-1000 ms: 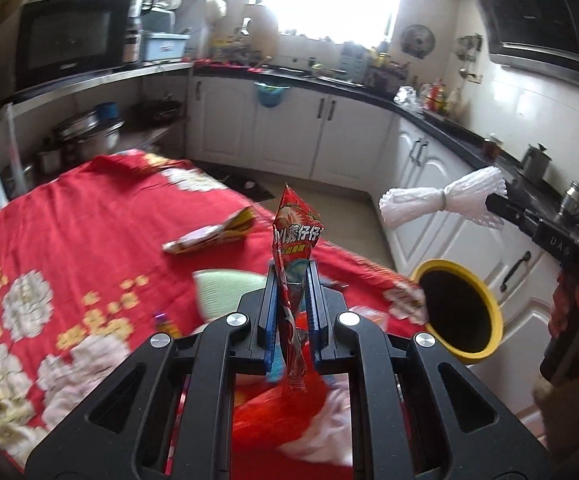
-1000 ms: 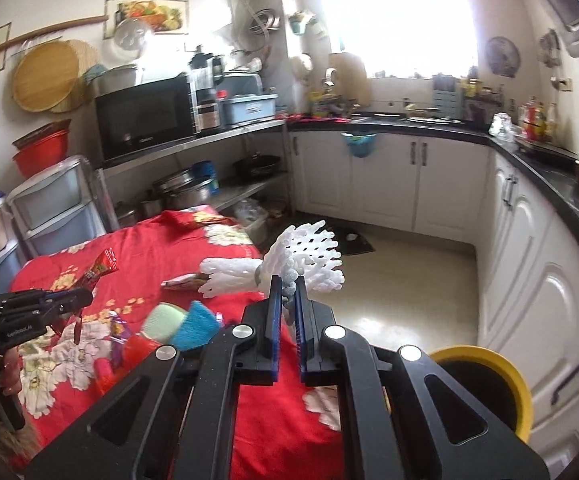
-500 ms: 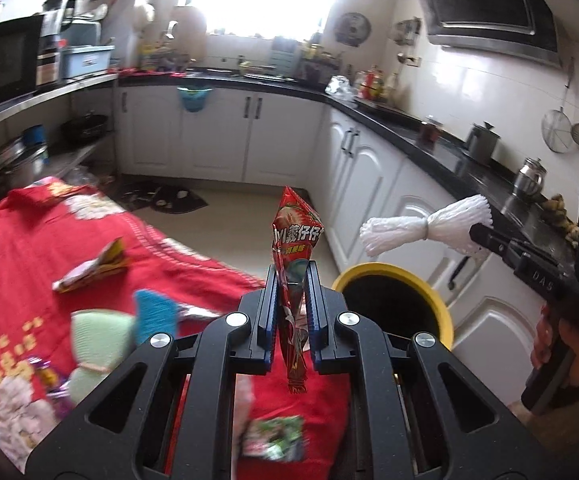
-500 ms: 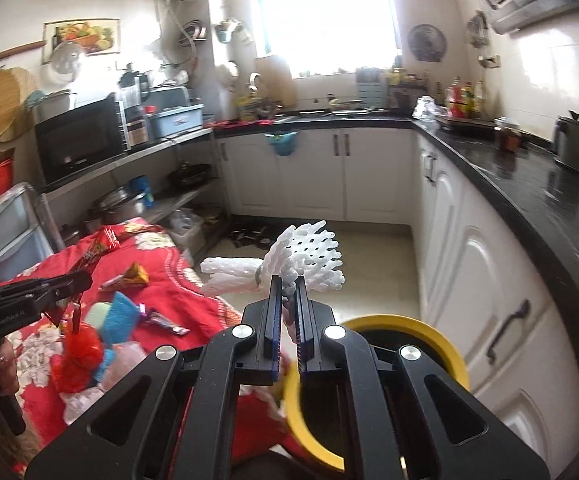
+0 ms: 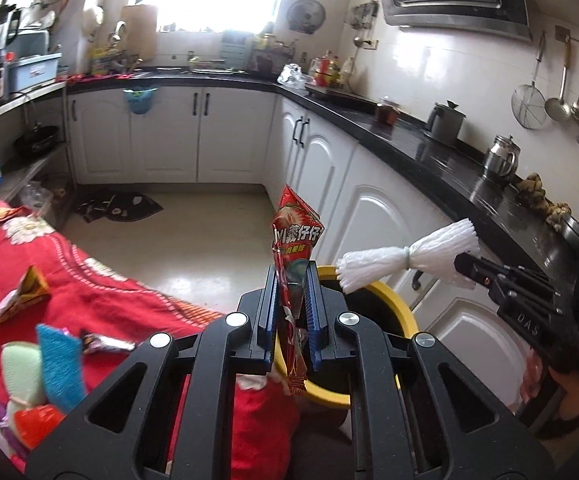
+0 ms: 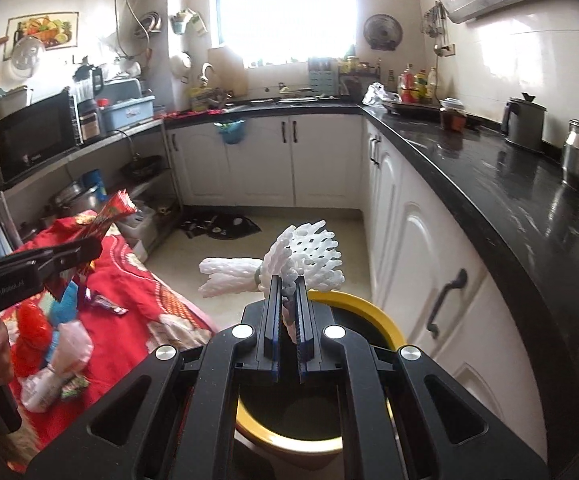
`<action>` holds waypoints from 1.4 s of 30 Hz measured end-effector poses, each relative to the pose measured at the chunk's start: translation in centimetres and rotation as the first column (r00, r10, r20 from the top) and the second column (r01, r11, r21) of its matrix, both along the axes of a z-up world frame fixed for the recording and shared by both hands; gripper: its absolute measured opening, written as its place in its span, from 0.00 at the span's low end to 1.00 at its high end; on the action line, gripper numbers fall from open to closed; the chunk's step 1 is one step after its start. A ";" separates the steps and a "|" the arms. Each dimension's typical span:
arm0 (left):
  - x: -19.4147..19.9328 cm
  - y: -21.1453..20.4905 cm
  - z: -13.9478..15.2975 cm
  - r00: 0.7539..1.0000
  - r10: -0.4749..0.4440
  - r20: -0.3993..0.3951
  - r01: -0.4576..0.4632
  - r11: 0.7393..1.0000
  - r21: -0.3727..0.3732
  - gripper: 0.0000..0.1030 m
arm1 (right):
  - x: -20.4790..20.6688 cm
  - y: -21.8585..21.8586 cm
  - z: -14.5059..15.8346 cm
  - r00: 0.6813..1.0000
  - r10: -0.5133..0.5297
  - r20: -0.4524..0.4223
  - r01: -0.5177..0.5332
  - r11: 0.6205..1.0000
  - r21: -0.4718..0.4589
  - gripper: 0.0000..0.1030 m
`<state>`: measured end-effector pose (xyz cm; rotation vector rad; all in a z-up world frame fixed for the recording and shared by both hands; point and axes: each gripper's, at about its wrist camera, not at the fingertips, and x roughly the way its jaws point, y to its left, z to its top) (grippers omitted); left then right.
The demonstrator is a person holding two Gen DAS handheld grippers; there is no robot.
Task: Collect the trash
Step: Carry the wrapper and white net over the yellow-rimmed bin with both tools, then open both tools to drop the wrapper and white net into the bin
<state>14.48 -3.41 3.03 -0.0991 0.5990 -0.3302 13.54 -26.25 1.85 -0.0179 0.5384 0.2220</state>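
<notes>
L gripper [image 5: 292, 300] pinches 1 red snack wrapper [image 5: 295, 240], R gripper [image 6: 288, 312] 1 white foam net [image 6: 289, 260], over 1 yellow bin [image 6: 385, 328].

The left gripper [image 5: 292, 316] points forward and tilts down, its jaws clamped tight on a red snack wrapper [image 5: 295, 248] that stands up between them. The right gripper [image 6: 287, 320] tilts down likewise, jaws pinched on a white foam net [image 6: 289, 264]. In the left wrist view the right gripper sits at 3 o'clock, a hand [image 5: 565, 384] gripping its handle at 4 o'clock.
</notes>
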 end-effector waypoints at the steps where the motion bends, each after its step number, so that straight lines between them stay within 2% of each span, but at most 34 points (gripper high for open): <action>1: 0.4 -0.5 -0.2 1.000 -0.008 -0.004 0.008 1.000 -0.001 0.08 | 0.1 -0.1 -0.1 1.000 -0.006 -0.002 0.006 1.000 -0.007 0.06; 15: 5.0 -6.0 -3.9 0.991 -0.106 -0.087 0.105 0.994 -0.010 0.08 | 1.3 -1.9 -4.1 0.990 -0.099 -0.096 0.087 0.988 -0.126 0.06; 22: 6.5 -7.4 -5.9 0.983 -0.132 -0.124 0.132 0.991 -0.010 0.09 | 2.2 -2.3 -6.3 0.983 -0.112 -0.148 0.091 0.986 -0.142 0.07; 26: 7.2 -7.8 -6.6 0.981 -0.129 -0.143 0.130 0.992 -0.003 0.14 | 2.5 -2.3 -7.4 0.982 -0.110 -0.156 0.088 0.986 -0.142 0.08; 28: 7.5 -7.8 -7.0 0.983 -0.107 -0.149 0.109 0.994 0.005 0.22 | 2.7 -2.3 -8.0 0.980 -0.111 -0.168 0.087 0.985 -0.147 0.26; 29: 7.5 -7.6 -7.2 0.983 -0.096 -0.155 0.098 0.995 0.007 0.37 | 2.7 -2.4 -8.3 0.979 -0.111 -0.173 0.087 0.986 -0.144 0.42; 30: 7.6 -7.4 -7.3 0.983 -0.085 -0.160 0.088 0.996 0.009 0.51 | 2.8 -2.5 -8.4 0.978 -0.113 -0.174 0.089 0.986 -0.141 0.48; 32: 7.5 -7.0 -7.3 0.985 -0.073 -0.160 0.076 0.997 0.015 0.56 | 2.8 -2.6 -8.6 0.977 -0.114 -0.182 0.090 0.987 -0.133 0.48; 34: 7.3 -6.5 -7.2 0.986 -0.055 -0.159 0.060 0.998 0.026 0.68 | 2.9 -2.7 -8.6 0.976 -0.117 -0.184 0.093 0.987 -0.132 0.51; 35: 7.1 -6.2 -7.1 0.987 -0.042 -0.153 0.047 0.998 0.030 0.80 | 2.8 -2.7 -8.5 0.977 -0.118 -0.180 0.096 0.987 -0.128 0.57; 36: 6.9 -5.8 -6.8 0.989 -0.031 -0.146 0.037 0.999 0.033 0.85 | 2.7 -2.8 -8.3 0.978 -0.123 -0.170 0.103 0.987 -0.123 0.59; 38: 6.4 -5.2 -6.5 0.991 -0.015 -0.135 0.020 0.999 0.034 0.90 | 2.5 -2.9 -7.8 0.980 -0.129 -0.155 0.111 0.987 -0.115 0.62; 42: 5.2 -3.7 -5.3 0.995 0.037 -0.098 -0.032 0.998 0.049 0.90 | 2.0 -3.2 -6.6 0.983 -0.139 -0.117 0.128 0.987 -0.093 0.70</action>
